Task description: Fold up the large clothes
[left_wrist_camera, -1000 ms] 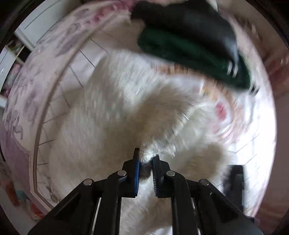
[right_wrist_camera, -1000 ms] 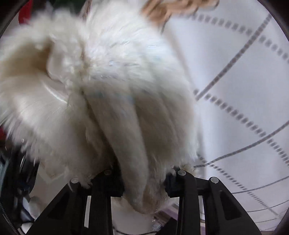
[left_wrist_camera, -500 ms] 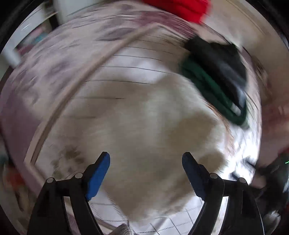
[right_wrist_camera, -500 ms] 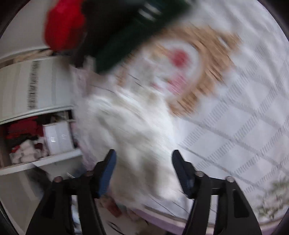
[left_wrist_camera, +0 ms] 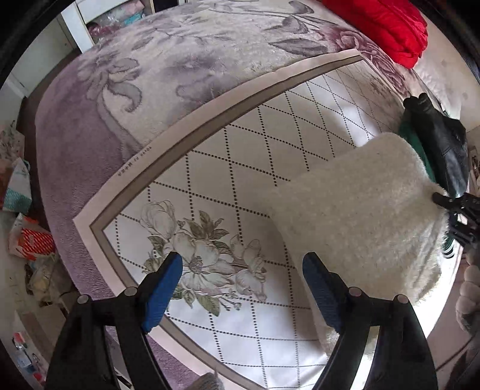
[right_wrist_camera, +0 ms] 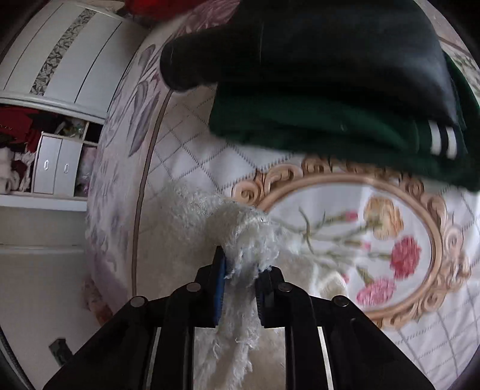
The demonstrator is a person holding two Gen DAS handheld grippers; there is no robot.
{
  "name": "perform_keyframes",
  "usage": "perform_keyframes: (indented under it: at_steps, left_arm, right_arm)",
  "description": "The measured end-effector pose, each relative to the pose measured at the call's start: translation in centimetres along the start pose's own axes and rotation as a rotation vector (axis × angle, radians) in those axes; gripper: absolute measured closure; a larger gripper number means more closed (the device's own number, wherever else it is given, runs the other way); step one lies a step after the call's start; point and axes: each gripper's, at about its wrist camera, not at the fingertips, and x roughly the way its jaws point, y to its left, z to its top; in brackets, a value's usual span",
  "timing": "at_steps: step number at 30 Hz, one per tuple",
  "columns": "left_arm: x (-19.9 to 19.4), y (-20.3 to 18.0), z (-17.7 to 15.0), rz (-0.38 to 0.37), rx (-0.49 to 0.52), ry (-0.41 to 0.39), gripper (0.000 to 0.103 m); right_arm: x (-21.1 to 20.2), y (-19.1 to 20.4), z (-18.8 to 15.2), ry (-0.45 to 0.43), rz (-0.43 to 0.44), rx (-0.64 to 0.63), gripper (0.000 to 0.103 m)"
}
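Now, from the left wrist, the left gripper (left_wrist_camera: 241,280) hangs with its blue-padded jaws spread wide and nothing between them, above a white bedspread (left_wrist_camera: 246,156) with a dotted diamond grid and a printed flower. The fluffy white garment (left_wrist_camera: 360,216) lies folded on that bedspread, just to the right of the jaws, its near edge running under the right finger. Beyond it sits a folded stack, a black garment (left_wrist_camera: 441,141) on a dark green one (left_wrist_camera: 415,142), and a red garment (left_wrist_camera: 387,24) lies further back on the purple floral blanket (left_wrist_camera: 144,84). Over to the right wrist: the right gripper (right_wrist_camera: 240,267) has just been closing, and its jaws are now narrow and clamped on a bunched tuft of the fluffy white garment (right_wrist_camera: 243,231), lifted over the bedspread's (right_wrist_camera: 228,162) oval flower medallion. The black garment (right_wrist_camera: 330,45) and green garment (right_wrist_camera: 315,123) fill the top of this view, and a white wardrobe (right_wrist_camera: 60,54) stands at left.
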Motion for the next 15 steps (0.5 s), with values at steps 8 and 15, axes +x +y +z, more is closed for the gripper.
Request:
perform_keyframes:
  at_steps: [8, 15]
  left_arm:
    - [-0.5, -2.1, 1.5, 0.030, 0.121, -0.041, 0.022]
    - [0.2, -2.4, 1.9, 0.090, 0.174, -0.030, 0.022]
  right_arm:
    - [-1.5, -2.2, -7.9, -0.048, 0.074, 0.206, 0.035]
    - [3.5, -5.4, -18.4, 0.070, 0.283, 0.497, 0.035]
